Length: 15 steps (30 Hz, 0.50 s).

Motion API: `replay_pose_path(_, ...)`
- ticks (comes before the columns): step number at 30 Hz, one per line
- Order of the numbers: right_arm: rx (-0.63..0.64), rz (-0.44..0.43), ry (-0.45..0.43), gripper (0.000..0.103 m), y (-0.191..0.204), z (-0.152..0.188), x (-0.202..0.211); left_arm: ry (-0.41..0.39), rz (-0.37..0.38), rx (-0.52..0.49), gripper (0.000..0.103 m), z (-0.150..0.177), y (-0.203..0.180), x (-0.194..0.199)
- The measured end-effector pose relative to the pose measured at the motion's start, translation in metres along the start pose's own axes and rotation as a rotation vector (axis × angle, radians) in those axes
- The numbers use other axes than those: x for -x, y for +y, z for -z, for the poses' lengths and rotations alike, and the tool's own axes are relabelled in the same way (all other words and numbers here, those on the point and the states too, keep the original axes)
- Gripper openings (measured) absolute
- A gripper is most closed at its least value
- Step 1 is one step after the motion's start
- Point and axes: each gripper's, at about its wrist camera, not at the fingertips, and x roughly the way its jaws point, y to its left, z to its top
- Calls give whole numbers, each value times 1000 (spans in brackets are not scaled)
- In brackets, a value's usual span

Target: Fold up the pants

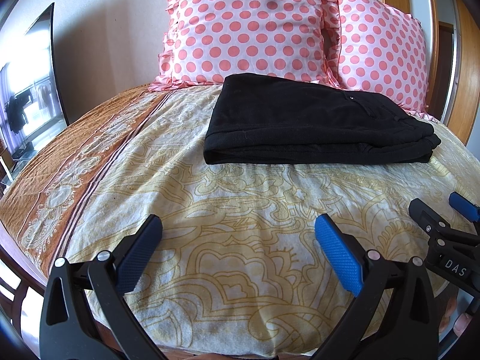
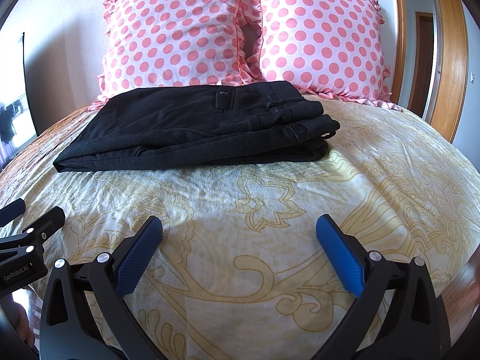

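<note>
Black pants (image 1: 315, 120) folded, flat rectangle on soft floral bedspread (image 1: 240, 210); both hand-held grippers (image 1: 238, 234) (image 2: 239, 234) apart, empty.

Polka-dot pillows (image 2: 240, 33) — patterned bedspread (image 2: 270, 210)

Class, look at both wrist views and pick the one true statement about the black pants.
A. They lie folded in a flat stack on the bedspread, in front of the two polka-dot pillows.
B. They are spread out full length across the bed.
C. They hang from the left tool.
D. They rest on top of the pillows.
A: the black pants lie in a layered stack on the bedspread, before the polka-dot pillows, with both tools open and away from them.
</note>
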Motion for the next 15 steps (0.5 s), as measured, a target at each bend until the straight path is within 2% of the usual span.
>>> replay_pose_path(15, -1, 1, 0, 102, 1, 0, 0, 5, 0, 0, 101, 4, -1, -1)
